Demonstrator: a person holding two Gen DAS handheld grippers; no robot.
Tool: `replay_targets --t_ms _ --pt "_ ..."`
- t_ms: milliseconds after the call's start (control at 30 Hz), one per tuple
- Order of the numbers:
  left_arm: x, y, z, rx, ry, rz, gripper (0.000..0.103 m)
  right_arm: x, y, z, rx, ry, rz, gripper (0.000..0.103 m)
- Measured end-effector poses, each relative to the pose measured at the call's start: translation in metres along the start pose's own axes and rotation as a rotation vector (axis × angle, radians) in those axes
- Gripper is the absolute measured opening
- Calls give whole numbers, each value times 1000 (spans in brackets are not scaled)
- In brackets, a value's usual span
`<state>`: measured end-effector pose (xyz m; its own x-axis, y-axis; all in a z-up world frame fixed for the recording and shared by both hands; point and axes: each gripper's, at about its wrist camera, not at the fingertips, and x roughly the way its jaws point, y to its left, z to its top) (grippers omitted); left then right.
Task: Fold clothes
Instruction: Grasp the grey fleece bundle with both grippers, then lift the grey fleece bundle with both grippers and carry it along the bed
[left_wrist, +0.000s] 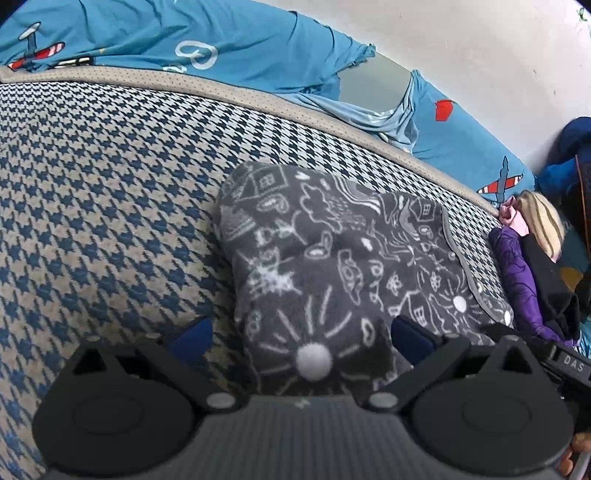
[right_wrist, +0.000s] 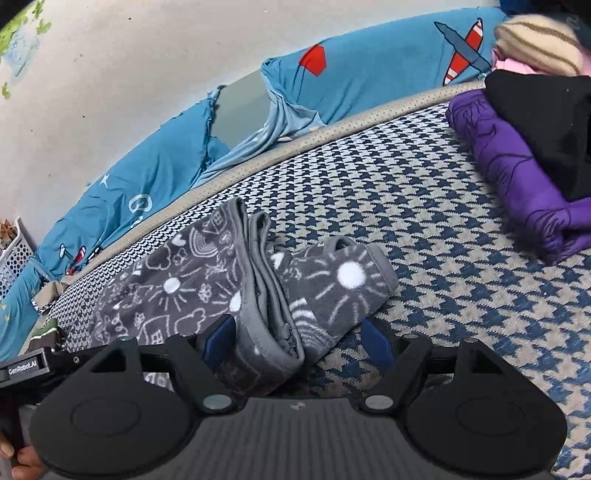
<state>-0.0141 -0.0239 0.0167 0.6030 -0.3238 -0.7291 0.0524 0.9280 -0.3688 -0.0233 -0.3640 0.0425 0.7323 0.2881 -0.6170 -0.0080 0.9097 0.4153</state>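
Lying folded – grey fleece (left_wrist: 332, 266) between both tools | left gripper (left_wrist: 301, 332) spread | right gripper (right_wrist: 299, 338) spread, straddling the hem

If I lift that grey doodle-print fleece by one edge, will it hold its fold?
Probably not. The grey fleece garment looks soft and limp, its stacked hems already sagging, so the layers would likely slide apart. It seems light, and the fuzzy nap should grip rather than slip.

light: bright, even, soft shadows | edges: strong fisheye bending; dark corners | blur: slight
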Motion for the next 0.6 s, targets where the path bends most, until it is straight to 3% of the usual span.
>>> replay_targets --t_ms 267,600 --pt "19 2 0 -20 25 -27 103 21 -8 0 103 18 32 74" --pt "37 0 4 -39 17 -64 103 35 5 -2 69 -15 15 79"
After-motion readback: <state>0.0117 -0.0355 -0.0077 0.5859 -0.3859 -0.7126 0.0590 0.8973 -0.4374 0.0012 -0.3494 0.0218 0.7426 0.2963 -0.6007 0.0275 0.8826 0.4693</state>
